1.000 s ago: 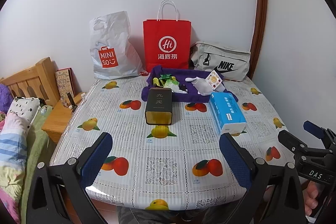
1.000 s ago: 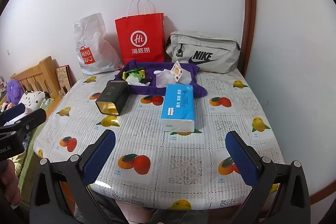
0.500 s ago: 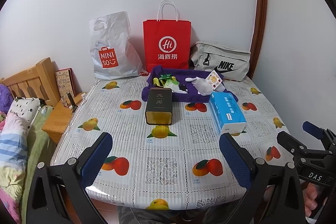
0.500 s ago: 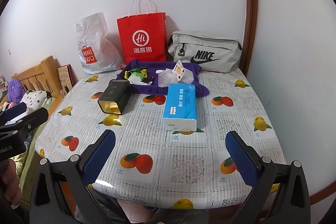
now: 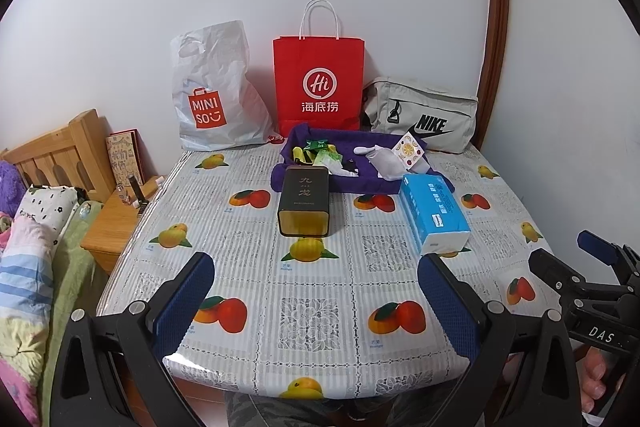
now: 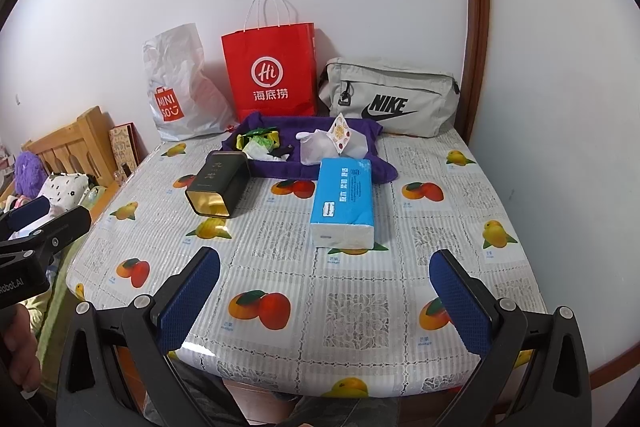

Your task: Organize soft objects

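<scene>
A purple cloth (image 5: 360, 183) (image 6: 280, 167) lies at the back of the table with small items on it: green and yellow packets (image 5: 316, 153) (image 6: 260, 143), a white soft piece (image 5: 384, 161) (image 6: 320, 147) and a fruit-print packet (image 5: 409, 149) (image 6: 341, 131). A blue tissue pack (image 5: 434, 213) (image 6: 346, 201) lies in front of it. My left gripper (image 5: 316, 301) is open and empty above the table's front edge. My right gripper (image 6: 324, 301) is open and empty, also at the front edge.
A dark tea tin (image 5: 305, 201) (image 6: 218, 185) lies on its side left of the tissue pack. A white Miniso bag (image 5: 212, 95), a red paper bag (image 5: 318, 83) and a grey Nike bag (image 5: 424, 121) stand against the wall. A bed (image 5: 36, 227) and wooden nightstand (image 5: 116, 215) are at the left.
The right gripper's view has drifted slightly up and closer to the table. The left gripper has barely moved. Nothing on the table has moved.
</scene>
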The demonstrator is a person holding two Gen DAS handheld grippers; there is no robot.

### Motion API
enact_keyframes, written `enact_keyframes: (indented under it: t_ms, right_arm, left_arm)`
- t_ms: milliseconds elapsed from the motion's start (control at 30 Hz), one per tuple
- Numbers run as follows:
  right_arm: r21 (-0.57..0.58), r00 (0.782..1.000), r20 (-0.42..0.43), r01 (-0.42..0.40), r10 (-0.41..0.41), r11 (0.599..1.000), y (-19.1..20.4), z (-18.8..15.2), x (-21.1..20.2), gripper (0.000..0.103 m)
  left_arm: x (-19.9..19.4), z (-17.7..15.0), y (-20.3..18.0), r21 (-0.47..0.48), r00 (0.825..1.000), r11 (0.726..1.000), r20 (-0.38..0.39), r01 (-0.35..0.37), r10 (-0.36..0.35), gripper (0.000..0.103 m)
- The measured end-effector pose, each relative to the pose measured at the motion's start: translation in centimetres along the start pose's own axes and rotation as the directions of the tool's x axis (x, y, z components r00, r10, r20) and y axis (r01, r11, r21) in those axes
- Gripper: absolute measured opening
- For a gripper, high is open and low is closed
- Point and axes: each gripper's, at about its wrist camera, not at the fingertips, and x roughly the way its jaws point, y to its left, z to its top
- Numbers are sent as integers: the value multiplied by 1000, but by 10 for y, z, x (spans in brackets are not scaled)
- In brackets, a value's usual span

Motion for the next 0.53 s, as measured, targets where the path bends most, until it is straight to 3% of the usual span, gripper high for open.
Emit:
enact_keyframes:
  t_ms: [533]
  right_arm:
    - [-2, 1000, 1, 0, 0, 1000, 1, -1, 1, 103]
  left_arm:
    - [0, -1, 0, 1, 1000, 1000, 6, -2, 2, 103]
